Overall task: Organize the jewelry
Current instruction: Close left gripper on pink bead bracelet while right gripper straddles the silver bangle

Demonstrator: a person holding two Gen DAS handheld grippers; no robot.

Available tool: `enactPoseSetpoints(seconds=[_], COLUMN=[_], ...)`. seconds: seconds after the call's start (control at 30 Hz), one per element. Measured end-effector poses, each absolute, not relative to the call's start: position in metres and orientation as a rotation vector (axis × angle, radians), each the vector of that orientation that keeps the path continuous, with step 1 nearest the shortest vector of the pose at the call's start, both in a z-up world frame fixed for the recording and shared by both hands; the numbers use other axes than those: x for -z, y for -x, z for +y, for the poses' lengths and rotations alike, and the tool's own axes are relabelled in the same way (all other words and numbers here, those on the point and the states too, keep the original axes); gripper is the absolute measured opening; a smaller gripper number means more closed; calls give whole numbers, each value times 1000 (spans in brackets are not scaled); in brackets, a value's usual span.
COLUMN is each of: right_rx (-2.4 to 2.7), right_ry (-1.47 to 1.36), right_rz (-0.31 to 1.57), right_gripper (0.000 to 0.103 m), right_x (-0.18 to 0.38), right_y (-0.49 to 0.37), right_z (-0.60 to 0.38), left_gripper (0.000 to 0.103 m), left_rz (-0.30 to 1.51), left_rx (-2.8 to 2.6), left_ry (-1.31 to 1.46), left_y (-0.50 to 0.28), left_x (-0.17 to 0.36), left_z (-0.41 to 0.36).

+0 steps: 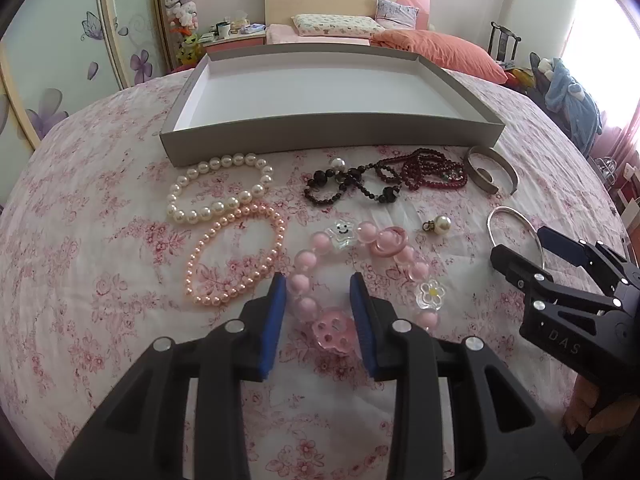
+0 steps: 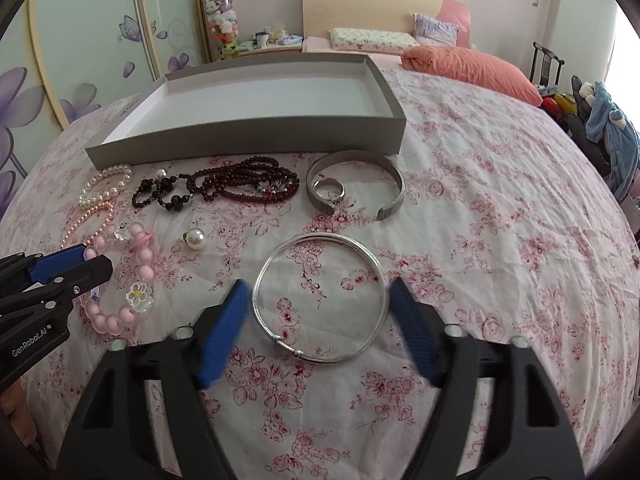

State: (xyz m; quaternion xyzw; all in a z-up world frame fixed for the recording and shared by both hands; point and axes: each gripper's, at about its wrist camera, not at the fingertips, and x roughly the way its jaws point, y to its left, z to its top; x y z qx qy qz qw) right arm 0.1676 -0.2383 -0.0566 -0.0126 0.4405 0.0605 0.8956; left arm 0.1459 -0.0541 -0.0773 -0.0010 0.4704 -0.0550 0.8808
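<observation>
Presently both grippers are working just in front of the grey tray (image 1: 328, 136), which is sitting empty. Left gripper (image 1: 318, 292) is straddling the pink bead bracelet (image 1: 304, 300); pads look short of pressing, so still open. Right gripper (image 2: 320, 300) is standing wide around the silver bangle (image 2: 320, 298), not clamping. Step in hand: grasping. Next: closing fully, lifting, carrying into the tray.
</observation>
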Motion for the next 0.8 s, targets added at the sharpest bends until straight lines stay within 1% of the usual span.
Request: enactPoseSetpoints(seconds=[0.03,0.07,0.13,0.4,0.7,0.8], right_rx=[-127,-127,-128,-139,-139,-140], right_ry=[24,24,23,34,33,32], right_rz=[913,913,912,913,914,914], right_gripper=[70,70,70,70,71,71], right_x=[57,57,57,57,57,57], right_y=[-168,-167,-167,-165,-164,-164], right_z=[-239,-239,-239,-236,-234,-234], left_gripper=[31,23,14,14,16,19], left_rz=[979,977,976,978,978,980], left_rx=[114,111,118,146,139,136], left_ry=[4,6,24,17,-69,-88], left_y=[-146,-146,-146,-139,-139,-139], left_x=[77,77,78,77,79,79], left_z=[-54,-53,-49,-44,-51,-53])
